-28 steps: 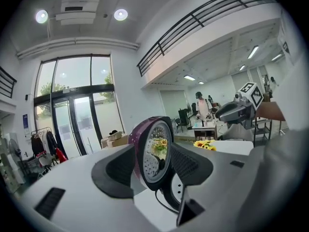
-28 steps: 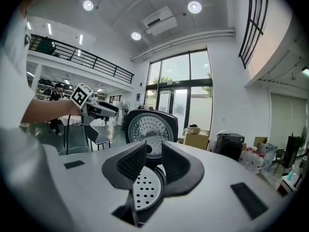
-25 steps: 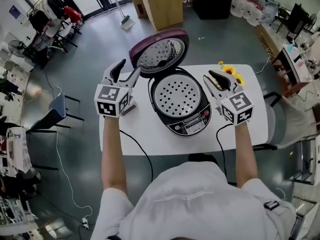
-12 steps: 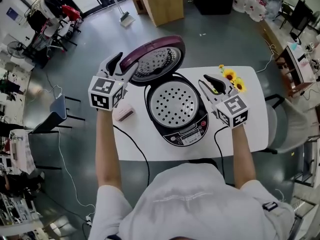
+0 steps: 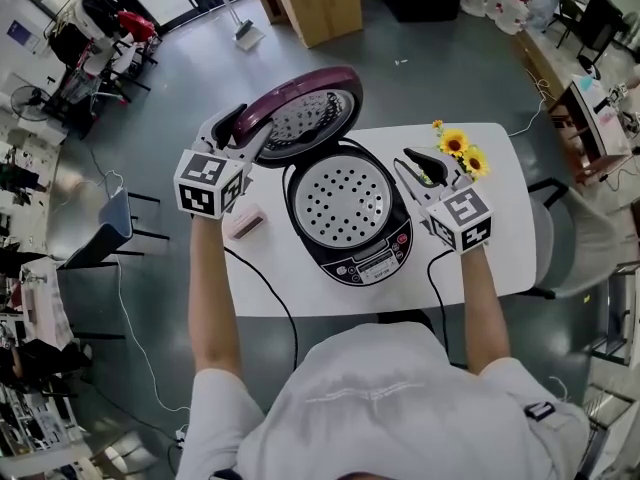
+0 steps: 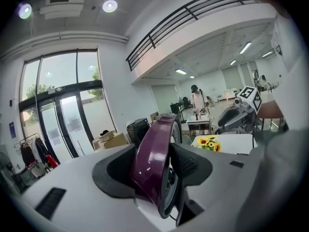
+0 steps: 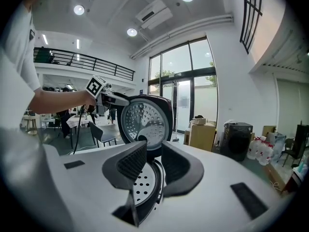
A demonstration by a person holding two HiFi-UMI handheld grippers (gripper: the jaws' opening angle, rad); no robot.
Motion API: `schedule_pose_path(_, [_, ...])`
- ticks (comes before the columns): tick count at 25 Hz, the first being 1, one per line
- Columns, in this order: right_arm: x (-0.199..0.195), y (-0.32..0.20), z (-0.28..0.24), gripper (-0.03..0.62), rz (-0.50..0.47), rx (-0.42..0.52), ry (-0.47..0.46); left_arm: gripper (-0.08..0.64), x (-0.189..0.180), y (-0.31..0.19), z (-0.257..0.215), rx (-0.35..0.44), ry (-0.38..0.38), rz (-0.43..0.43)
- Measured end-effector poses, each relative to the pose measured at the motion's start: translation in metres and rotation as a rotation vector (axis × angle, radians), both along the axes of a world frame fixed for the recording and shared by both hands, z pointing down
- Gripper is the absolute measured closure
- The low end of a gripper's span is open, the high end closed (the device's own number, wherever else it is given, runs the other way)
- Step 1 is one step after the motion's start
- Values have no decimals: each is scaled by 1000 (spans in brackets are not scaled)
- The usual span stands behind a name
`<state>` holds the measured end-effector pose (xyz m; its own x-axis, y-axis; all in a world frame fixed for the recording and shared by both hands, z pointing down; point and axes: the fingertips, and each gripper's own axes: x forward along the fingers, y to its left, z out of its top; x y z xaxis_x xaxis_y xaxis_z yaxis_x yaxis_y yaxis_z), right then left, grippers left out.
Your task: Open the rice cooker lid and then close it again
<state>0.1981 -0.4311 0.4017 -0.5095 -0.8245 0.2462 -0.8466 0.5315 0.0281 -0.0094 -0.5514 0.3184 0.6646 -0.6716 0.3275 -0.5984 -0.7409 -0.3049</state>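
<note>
The dark rice cooker (image 5: 395, 230) stands on the white table (image 5: 480, 258) with its purple lid (image 5: 300, 113) swung up at the back. A perforated steel tray (image 5: 345, 200) shows inside. My left gripper (image 5: 245, 128) is at the lid's left rim. In the left gripper view the lid (image 6: 149, 168) fills the gap of my left gripper (image 6: 161, 163), whose jaws have just been closing on it. My right gripper (image 5: 412, 163) hovers to the right of the cooker, open and empty. Through the gap of my right gripper (image 7: 153, 158) I see the cooker's rim (image 7: 145, 185) and the lid (image 7: 145, 122).
Yellow sunflowers (image 5: 458, 148) lie at the table's far right, just beyond the right gripper. A small pink box (image 5: 245, 223) sits on the left part of the table. The cooker's black cord (image 5: 270, 303) runs off the front edge. Chairs stand on both sides.
My left gripper has moved from beside the cooker onto the lid's left rim. The right gripper has sunk slightly beside the cooker. The lid stays raised.
</note>
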Motion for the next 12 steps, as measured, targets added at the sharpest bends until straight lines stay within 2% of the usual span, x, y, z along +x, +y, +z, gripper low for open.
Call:
schedule_pose_path(6, [3,21,-1,483,15,4,1,321,5,21,2,8,-7,18])
schedule_pose_path(12, [0,51,-4,485,32,19,-9,321,12,48,10,56,-70,67])
